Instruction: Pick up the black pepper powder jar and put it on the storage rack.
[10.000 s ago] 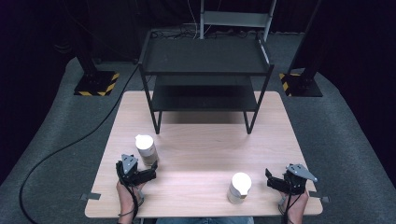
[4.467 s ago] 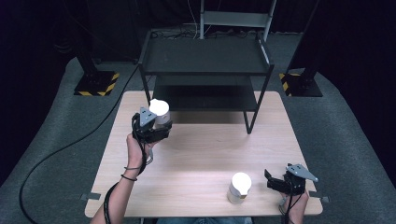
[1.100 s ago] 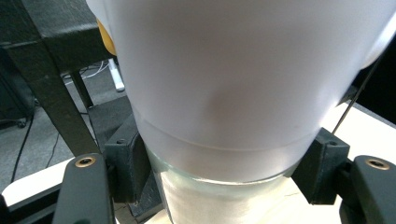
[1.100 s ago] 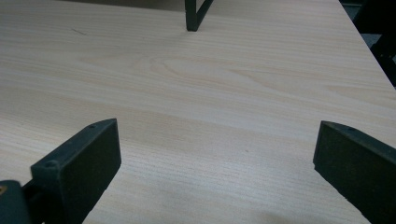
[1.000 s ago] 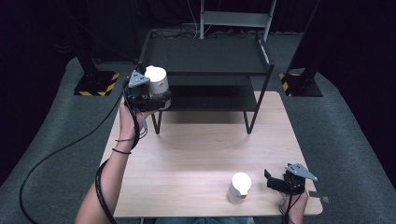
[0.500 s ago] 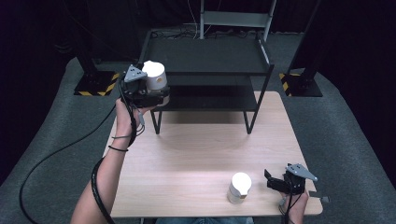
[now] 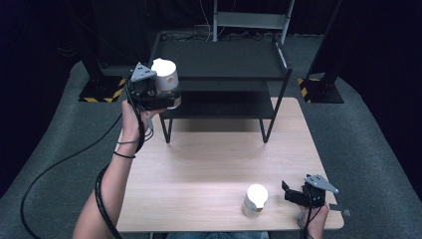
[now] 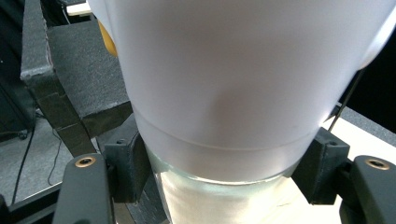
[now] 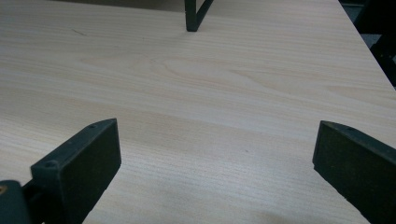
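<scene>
At the far left corner of the black two-tier shelf (image 7: 221,59), the left gripper (image 7: 149,94) is clamping its jaws low on a white-lidded jar (image 7: 164,75), holding it just beside the top tier's edge. The low grip is risking a tilt, and the jar may be clipping that edge, though clearance is hard to judge. The top tier is lying bare. The right gripper (image 7: 298,195), jaws open, is resting on the counter (image 7: 209,164) beside a second jar (image 7: 255,200).

Two white cups (image 7: 164,74) (image 7: 256,199), one black shelf rack (image 7: 224,59), one wooden table (image 7: 219,164), two hand-held grippers (image 7: 171,102) (image 7: 287,191)
</scene>
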### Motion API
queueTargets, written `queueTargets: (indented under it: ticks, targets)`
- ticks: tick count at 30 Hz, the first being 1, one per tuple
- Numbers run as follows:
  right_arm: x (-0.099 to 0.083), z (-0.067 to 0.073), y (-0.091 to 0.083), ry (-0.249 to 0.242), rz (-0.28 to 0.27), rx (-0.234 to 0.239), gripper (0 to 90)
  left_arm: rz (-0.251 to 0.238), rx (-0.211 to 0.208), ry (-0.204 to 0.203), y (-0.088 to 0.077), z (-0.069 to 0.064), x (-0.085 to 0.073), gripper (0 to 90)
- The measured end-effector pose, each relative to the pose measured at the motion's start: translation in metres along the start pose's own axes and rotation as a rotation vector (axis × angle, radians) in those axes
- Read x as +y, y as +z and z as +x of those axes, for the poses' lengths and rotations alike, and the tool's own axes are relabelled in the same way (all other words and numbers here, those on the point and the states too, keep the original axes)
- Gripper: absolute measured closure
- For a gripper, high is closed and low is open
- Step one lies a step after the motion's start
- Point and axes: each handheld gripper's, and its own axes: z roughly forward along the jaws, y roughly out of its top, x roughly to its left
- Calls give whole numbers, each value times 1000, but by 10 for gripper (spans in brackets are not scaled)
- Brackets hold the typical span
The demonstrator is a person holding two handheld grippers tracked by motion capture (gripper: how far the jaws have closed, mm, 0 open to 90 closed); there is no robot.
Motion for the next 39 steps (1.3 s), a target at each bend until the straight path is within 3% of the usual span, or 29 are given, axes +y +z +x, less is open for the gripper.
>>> queueTargets:
  ticks: [21,39]
  targets:
    - [2,-1,1,0,12,5,1,-29,6,-13,-12,1,22,306]
    - [2,-2,1,3,13,9,2,-32,25,-14,-4,2,45,306]
